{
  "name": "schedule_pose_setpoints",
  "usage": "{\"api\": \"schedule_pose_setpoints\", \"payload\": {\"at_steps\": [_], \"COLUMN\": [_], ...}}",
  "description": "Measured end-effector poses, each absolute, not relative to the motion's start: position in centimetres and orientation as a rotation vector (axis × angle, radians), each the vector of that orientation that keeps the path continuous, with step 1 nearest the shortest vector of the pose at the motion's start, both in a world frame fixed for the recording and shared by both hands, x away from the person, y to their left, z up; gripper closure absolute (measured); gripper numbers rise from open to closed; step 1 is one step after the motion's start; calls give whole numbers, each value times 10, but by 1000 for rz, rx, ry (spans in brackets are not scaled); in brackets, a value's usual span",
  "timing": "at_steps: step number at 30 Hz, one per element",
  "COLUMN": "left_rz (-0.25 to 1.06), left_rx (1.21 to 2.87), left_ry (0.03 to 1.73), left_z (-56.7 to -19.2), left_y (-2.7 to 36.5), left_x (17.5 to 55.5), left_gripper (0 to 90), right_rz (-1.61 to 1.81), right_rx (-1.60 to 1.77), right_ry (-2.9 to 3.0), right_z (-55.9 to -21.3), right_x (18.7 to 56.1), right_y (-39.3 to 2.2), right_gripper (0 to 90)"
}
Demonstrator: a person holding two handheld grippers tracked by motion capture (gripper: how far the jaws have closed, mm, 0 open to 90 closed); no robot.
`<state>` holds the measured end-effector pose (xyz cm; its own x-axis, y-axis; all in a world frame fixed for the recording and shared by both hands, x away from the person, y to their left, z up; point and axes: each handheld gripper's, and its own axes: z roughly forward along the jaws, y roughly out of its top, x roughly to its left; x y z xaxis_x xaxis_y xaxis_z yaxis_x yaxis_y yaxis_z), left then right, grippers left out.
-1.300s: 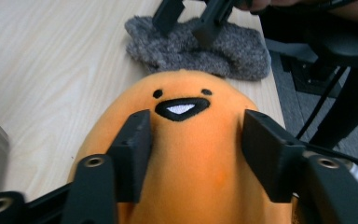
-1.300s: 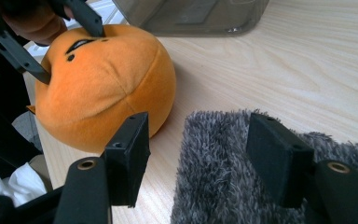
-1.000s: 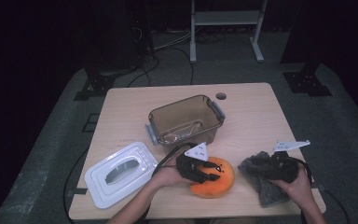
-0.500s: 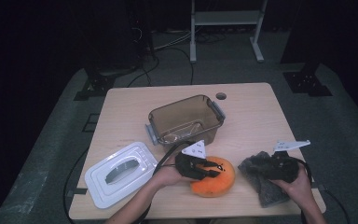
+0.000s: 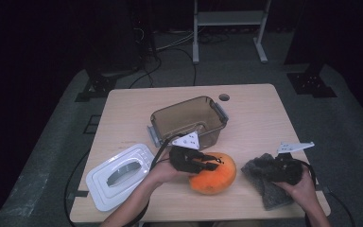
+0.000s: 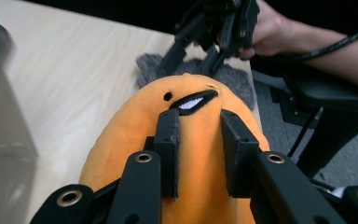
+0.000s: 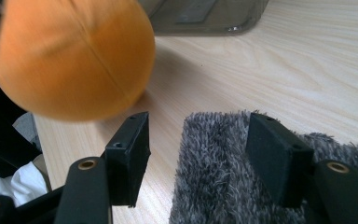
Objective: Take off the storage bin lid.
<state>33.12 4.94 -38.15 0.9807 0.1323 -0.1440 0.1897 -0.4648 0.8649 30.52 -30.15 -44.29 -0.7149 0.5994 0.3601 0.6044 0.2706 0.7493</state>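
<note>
- Near the front edge of the light wooden bench [image 5: 260, 106], my left claw [image 5: 211, 163] is clamped on the round orange plush toy with a stitched black mouth [image 5: 213, 174]; in the left gripper view its two black jaws pinch a fold of the orange fabric [image 6: 200, 140] between them.
- Its jaws have just been closing, with the plush between them, and now they press firmly into it.
- Compared with a second ago, the left claw sits slightly higher in the high view and the plush looks drawn up with it, though its underside seems to be touching the bench.
- My right claw [image 5: 278, 169] hangs with its jaws spread wide over the shaggy dark grey cloth [image 5: 267, 182] at the bench's right front corner; one jaw stands over the pile [image 7: 223, 172], the other over bare wood, and they grip nothing.
- The right claw and the cloth sit where they sat a second ago.
- Behind the plush stands the clear brownish plastic tub [image 5: 189, 120], and its white lid with a grey handle [image 5: 118, 175] lies to the left, both unmoved.
</note>
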Motion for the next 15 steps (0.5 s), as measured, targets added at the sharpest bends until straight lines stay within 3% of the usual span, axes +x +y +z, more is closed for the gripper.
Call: {"api": "schedule_pose_setpoints", "payload": {"at_steps": [15], "left_rz": [58], "left_rx": [2029], "left_ry": [217], "left_z": [-323], "left_y": [79], "left_x": [328], "left_gripper": [709], "right_rz": [-1482], "right_rx": [-1194], "right_ry": [-2485], "right_z": [-444], "right_x": [306], "right_y": [-304], "right_gripper": [386]}}
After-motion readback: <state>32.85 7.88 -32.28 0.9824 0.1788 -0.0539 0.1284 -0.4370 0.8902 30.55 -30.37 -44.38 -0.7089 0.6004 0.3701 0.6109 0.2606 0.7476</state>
